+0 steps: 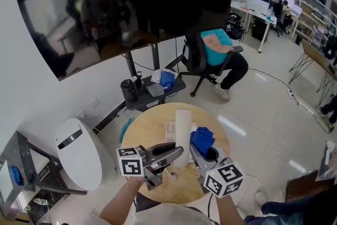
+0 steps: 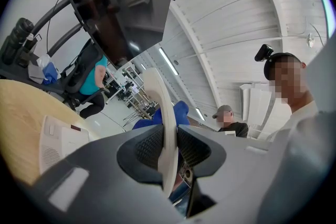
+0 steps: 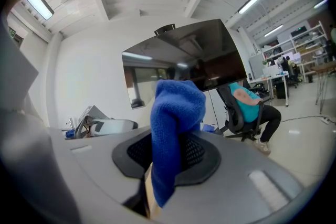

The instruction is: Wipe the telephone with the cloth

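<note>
- The left gripper is clenched on the white plastic telephone handset. Its ribbed pads pinch the thin edge, and the receiver stands raised above the round pale wooden table.
- The right gripper is clamped on a fold of the blue knitted cloth, with a soft bunch sticking out past the jaws.
- In the head view the cloth sits just beside the handset, on its right. I cannot tell from here whether they are touching.
- The white telephone base lies flat on the table, left of the handset, and neither gripper is on it.
- To wipe well, I would hold the left grip steady and rigid, since a narrow edge hold may let the receiver swivel under sideways pressure.
- Press with the protruding bunch of cloth, not the hard jaw tips, and stroke along the handset's length.
- Push towards the gripped end rather than across it, so the force goes into the pads.
- Turn the handset to present its other face, then wipe the base.
</note>
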A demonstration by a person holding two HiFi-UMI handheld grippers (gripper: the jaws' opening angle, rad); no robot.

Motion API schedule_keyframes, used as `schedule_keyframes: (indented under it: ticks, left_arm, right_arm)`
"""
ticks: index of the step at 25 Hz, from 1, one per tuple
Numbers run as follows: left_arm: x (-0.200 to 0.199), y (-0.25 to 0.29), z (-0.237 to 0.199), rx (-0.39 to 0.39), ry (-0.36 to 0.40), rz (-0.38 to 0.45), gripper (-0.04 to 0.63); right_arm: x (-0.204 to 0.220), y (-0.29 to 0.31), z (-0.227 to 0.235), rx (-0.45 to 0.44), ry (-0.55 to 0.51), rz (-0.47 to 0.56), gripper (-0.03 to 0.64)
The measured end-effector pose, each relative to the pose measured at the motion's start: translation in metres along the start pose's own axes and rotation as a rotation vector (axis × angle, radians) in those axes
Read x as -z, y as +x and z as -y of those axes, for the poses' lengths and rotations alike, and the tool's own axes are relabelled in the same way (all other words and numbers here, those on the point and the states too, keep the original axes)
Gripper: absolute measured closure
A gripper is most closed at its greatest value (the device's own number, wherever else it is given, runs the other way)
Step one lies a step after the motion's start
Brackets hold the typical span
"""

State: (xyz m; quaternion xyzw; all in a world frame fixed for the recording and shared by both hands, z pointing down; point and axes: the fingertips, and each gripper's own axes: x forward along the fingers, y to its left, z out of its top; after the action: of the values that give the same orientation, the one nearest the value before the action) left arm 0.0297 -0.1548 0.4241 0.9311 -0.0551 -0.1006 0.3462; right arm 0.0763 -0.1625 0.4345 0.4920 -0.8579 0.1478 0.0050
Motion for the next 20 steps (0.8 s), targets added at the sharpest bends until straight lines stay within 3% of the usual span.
schedule_keyframes:
  ticks: [20]
  left_arm:
    - [0.024, 0.003, -0.001, 0.025, -0.01, -0.051, 0.517]
  right_arm:
    - [-0.034, 0.002, 0.013, 0.018, -0.002, 0.068, 0.531]
